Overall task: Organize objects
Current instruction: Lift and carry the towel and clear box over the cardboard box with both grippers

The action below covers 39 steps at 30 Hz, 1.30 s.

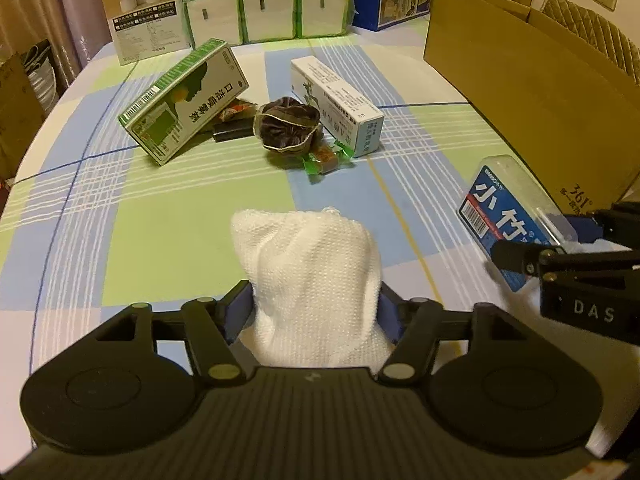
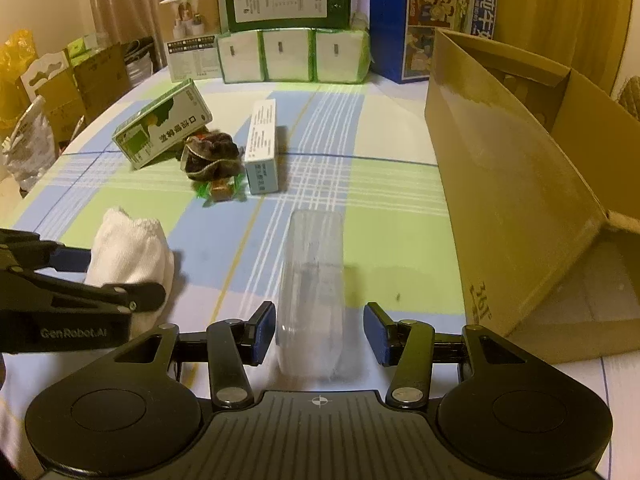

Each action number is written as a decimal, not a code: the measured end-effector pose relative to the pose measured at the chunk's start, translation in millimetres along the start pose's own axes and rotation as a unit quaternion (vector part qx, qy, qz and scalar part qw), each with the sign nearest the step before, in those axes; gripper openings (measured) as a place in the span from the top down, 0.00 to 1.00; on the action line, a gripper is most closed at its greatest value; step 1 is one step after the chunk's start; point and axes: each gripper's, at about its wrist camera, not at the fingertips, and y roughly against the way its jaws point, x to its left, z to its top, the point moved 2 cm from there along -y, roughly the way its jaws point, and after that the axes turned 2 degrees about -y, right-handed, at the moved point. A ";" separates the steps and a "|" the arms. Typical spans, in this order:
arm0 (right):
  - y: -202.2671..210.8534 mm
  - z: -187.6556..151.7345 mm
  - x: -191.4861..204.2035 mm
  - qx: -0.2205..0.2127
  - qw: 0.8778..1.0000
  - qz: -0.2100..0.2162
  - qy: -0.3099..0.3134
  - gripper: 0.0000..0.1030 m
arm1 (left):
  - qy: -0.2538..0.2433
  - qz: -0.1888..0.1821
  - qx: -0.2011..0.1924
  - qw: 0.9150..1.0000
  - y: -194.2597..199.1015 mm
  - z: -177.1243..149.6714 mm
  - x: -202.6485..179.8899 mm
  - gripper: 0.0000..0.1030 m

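1. Jaws of the left gripper (image 1: pixel 316 312) pinch a white cloth bundle (image 1: pixel 312 276), lifted for moving.
2. Jaws of the right gripper (image 2: pixel 320 336) stand spread; the clear plastic box (image 2: pixel 314 292) lies between them, apparently not yet squeezed.
3. An open cardboard box (image 2: pixel 516 208) waits just to the right, probably the destination.

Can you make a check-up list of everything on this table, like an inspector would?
Surface: checked blue, green and white tablecloth.
Job's things: white textured cloth bundle; clear plastic box with blue label; green-and-white carton tilted; long white carton; dark brown scrunchie; green-wrapped candy.
Clutter: tissue packs, big open cardboard box.
Grippers: left tool shut on cloth; right tool open around clear box.
Cables: nothing seen.
Surroundings: curtains, bags beside table.
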 end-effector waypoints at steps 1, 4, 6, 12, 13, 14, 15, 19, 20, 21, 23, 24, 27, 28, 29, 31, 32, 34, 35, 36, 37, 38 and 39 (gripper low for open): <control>-0.7 1.0 0.3 -0.001 1.000 0.000 0.000 0.55 | 0.000 -0.002 0.000 1.000 -0.2 0.0 -0.3 0.47; -4.3 4.4 1.2 -0.003 1.000 -0.003 0.003 0.55 | 0.001 -0.003 0.000 1.000 1.0 1.3 -1.6 0.57; -7.0 6.7 1.8 -0.001 1.000 -0.003 0.005 0.56 | 0.003 0.000 0.001 1.000 2.6 2.7 -1.9 0.63; -12.1 6.4 3.3 0.009 1.000 -0.007 0.011 0.72 | 0.018 0.008 -0.002 1.000 13.5 3.7 -0.1 0.65; -9.9 5.8 3.4 0.009 1.000 -0.005 0.011 0.72 | 0.019 0.008 -0.003 1.000 16.7 3.5 -0.3 0.65; -6.5 5.4 3.5 0.006 1.000 -0.004 0.011 0.72 | 0.019 0.009 -0.004 1.000 20.1 3.1 -1.3 0.65; -2.3 5.4 3.9 0.003 1.000 -0.004 0.012 0.73 | 0.021 0.009 -0.006 1.000 24.4 2.6 -1.9 0.65; 23.4 8.5 6.0 -0.013 1.000 0.003 0.008 0.73 | 0.035 0.006 -0.008 0.999 43.2 0.8 -4.0 0.65; 30.8 9.0 6.4 -0.018 1.000 0.005 0.005 0.73 | 0.038 0.004 -0.009 0.999 49.1 0.5 -5.0 0.65; 38.5 9.4 6.6 -0.022 1.000 0.008 0.001 0.73 | 0.041 0.001 -0.011 0.999 56.0 0.3 -6.7 0.65; 54.4 9.7 7.2 -0.030 0.999 0.011 -0.004 0.73 | 0.040 0.000 -0.016 0.999 69.0 0.6 -12.2 0.65; 62.1 9.5 7.5 -0.034 0.999 0.012 -0.006 0.73 | 0.038 0.000 -0.020 0.999 76.1 1.1 -15.6 0.65; 83.3 8.5 7.9 -0.043 0.999 0.013 -0.010 0.73 | 0.033 0.000 -0.032 0.999 97.4 2.0 -26.4 0.65; 90.1 7.8 7.6 -0.046 0.999 0.014 -0.011 0.73 | 0.030 0.002 -0.034 0.999 103.2 2.5 -30.0 0.65; 96.3 7.0 7.2 -0.049 0.999 0.014 -0.012 0.73 | 0.028 0.003 -0.037 0.999 108.9 2.7 -33.7 0.65; 108.3 4.8 5.3 -0.052 0.998 0.013 -0.013 0.72 | 0.029 0.003 -0.041 0.999 120.3 1.9 -40.5 0.65; 114.1 3.6 4.1 -0.053 0.998 0.012 -0.012 0.72 | 0.030 0.003 -0.043 0.999 124.3 1.5 -42.9 0.65; 124.9 0.7 1.0 -0.056 0.998 0.011 -0.012 0.72 | 0.037 0.002 -0.047 0.998 132.6 -0.4 -48.2 0.65; 130.2 -0.9 -0.8 -0.057 0.998 0.011 -0.010 0.72 | 0.038 -0.001 -0.047 0.998 135.8 -1.4 -51.4 0.65; 135.4 -2.5 -2.7 -0.057 0.998 0.011 -0.008 0.72 | 0.038 -0.003 -0.047 0.998 138.8 -2.0 -55.5 0.65; 141.5 -3.9 -5.5 -0.059 0.998 0.009 -0.008 0.72 | 0.037 -0.003 -0.048 0.998 141.4 -2.6 -58.6 0.65; 147.3 -5.3 -8.9 -0.062 0.998 0.007 -0.011 0.72 | 0.035 -0.001 -0.051 0.998 144.3 -3.4 -62.1 0.65; 151.4 -6.4 -12.2 -0.064 0.998 0.005 -0.014 0.72 | 0.032 0.000 -0.054 0.998 147.2 -3.9 -65.6 0.65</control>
